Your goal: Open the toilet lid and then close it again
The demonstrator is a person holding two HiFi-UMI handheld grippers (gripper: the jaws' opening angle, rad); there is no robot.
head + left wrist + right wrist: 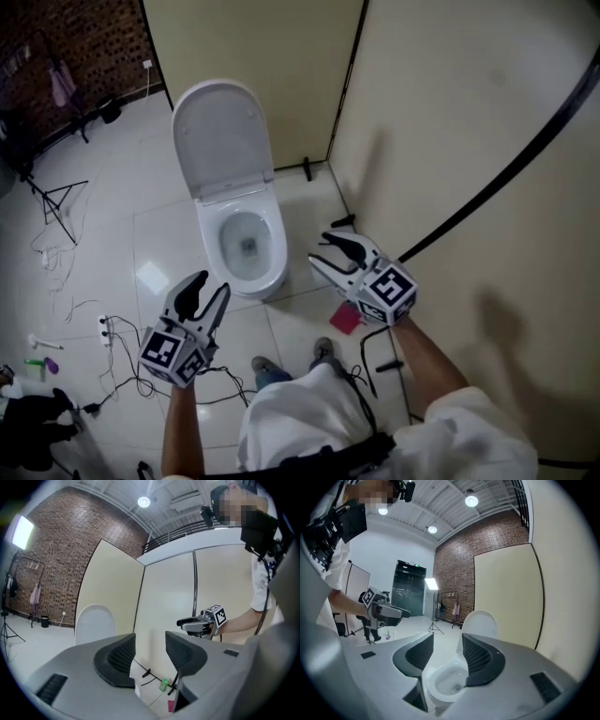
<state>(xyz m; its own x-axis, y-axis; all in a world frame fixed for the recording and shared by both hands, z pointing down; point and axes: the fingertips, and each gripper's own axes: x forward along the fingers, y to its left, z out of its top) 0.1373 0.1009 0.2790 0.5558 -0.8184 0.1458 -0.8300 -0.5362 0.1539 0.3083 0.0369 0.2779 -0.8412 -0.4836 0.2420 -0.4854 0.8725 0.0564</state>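
Toilet lid: the toilet lid (223, 136) is raised and stands upright in front of the cream partition, its white underside facing the room.
Toilet bowl: the toilet bowl (242, 246) is uncovered and sits in the corner where the two partitions meet.
Left gripper: the left gripper (210, 289) is held over the floor, on the near side of the bowl and to its left in the head view. Its jaws are partly apart with nothing between them (only wall and floor show through the gap).
Right gripper: the right gripper (319, 249) hangs just right of the bowl and points toward it without touching. Its jaws are partly apart and empty.
Floor: the floor (122, 234) is pale glossy tile with light reflecting off it.
On the floor: loose cables (127, 361) and a power strip (103, 328) lie at the left. A black stand (52, 202) is farther back, and a small pink thing (345, 319) lies by the right-hand partition.
Partitions: cream partitions (450, 112) are plain and smooth. A black line (506, 178) curves across the right one.
Beyond: a dark brick wall (84, 37) runs behind the open side.
Ceiling: round lamps (471, 500) are lit overhead.
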